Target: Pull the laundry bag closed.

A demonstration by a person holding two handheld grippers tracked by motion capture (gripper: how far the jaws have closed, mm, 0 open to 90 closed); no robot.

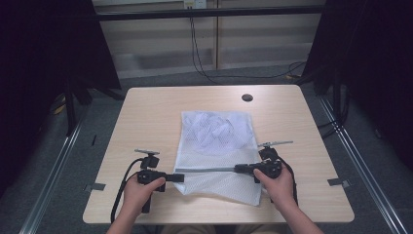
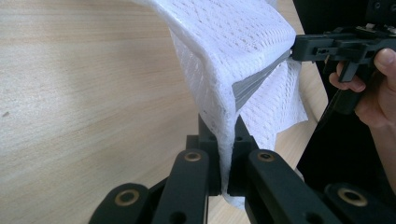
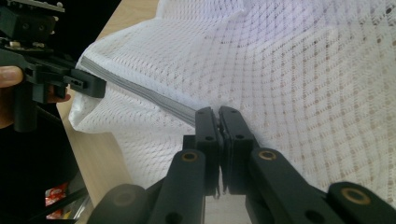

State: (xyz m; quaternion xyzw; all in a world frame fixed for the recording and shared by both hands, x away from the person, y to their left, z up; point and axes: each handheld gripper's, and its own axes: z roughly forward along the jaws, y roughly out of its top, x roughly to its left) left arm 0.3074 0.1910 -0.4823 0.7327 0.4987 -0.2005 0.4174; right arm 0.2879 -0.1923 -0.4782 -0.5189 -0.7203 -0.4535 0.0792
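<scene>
A white mesh bag (image 1: 216, 151) is held at its near end by two hand-held tongs over a pale wooden surface (image 1: 146, 112), as seen from the high view. The left tongs (image 1: 179, 178) are clamped on the bag's left edge, and the right tongs (image 1: 238, 169) are clamped on its right edge; a grey band (image 1: 207, 170), apparently the bag's zip strip, is pulled taut in a straight line between them. The far part of the bag is laid flat on the middle of the surface, with crumpled white contents faintly seen through the mesh near its far end. In the left gripper view, the mesh (image 2: 224, 60) is pinched between the closed black jaws and rises from them in a fold, while the grey band (image 2: 254, 81) is stretched towards the other tongs (image 2: 299, 46), gripped in a hand (image 2: 378, 88) at the right. In the right gripper view, the jaws are shut on the grey band (image 3: 154, 95) and the mesh (image 3: 289, 84) just behind it, and the opposite tongs (image 3: 100, 86) are seen clamped on the band's far end. A small dark round hole (image 1: 247, 97) is set in the surface near its far edge, well apart from the bag. Both of the person's hands are placed near the front edge of the surface
</scene>
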